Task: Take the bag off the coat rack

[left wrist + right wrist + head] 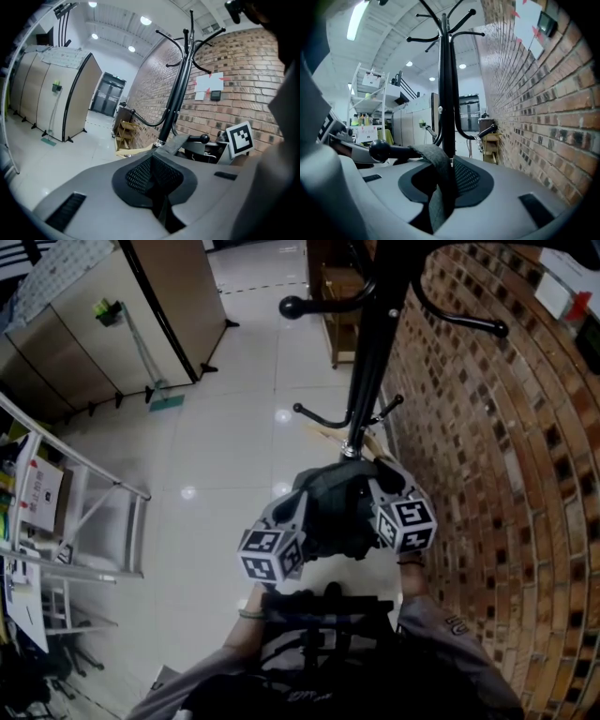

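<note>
A dark grey bag (333, 512) hangs low on the black coat rack (370, 352), close to the brick wall. Its grey strap (436, 164) loops over a ball-tipped hook (379, 150) and runs down between the jaws of my right gripper (440, 185), which is shut on it. In the head view my right gripper (382, 486) sits at the bag's right side. My left gripper (298, 507) is against the bag's left side. In its own view the left gripper (157, 180) shows a dark gap with nothing in it, and the strap (180, 143) and hook (204, 138) lie just beyond.
The brick wall (506, 474) runs close on the right. A wooden rack (342, 306) stands behind the coat rack's pole. A metal ladder frame (94, 512) is on the left, and curved cabinets (94, 324) with a floor squeegee (155, 381) stand at the back left.
</note>
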Demonstrator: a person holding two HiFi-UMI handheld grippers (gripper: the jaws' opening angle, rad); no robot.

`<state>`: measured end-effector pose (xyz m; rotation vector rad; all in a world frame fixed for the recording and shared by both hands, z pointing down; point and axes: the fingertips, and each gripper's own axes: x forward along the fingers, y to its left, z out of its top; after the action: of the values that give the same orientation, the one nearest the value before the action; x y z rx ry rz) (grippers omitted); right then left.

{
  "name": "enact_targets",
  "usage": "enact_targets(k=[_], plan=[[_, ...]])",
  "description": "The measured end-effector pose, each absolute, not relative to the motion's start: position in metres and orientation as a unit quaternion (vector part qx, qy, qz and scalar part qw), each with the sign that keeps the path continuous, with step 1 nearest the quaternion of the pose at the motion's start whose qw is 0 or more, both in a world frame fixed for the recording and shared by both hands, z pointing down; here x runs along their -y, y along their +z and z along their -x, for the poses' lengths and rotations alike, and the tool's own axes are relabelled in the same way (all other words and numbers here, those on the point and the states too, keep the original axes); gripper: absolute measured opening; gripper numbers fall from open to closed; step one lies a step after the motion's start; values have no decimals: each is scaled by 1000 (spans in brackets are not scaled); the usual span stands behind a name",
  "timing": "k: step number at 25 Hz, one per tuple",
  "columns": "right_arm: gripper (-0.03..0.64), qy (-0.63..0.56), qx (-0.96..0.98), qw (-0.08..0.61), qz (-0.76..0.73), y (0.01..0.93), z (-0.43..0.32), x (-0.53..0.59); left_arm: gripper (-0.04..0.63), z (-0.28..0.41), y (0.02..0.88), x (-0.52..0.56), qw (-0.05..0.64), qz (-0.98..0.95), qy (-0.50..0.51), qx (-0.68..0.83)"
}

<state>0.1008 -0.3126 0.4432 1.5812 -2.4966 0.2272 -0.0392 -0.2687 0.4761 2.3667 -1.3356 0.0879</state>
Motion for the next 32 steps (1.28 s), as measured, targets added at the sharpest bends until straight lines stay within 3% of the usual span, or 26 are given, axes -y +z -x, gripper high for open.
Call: enact_targets(k=[12,32], plan=[[75,86,826,36,-556,410,-115,282,8,66,473,278,217,-836,14,504],[75,135,801,48,-581,437,-110,211,8,61,476,268,222,-848,19,480]])
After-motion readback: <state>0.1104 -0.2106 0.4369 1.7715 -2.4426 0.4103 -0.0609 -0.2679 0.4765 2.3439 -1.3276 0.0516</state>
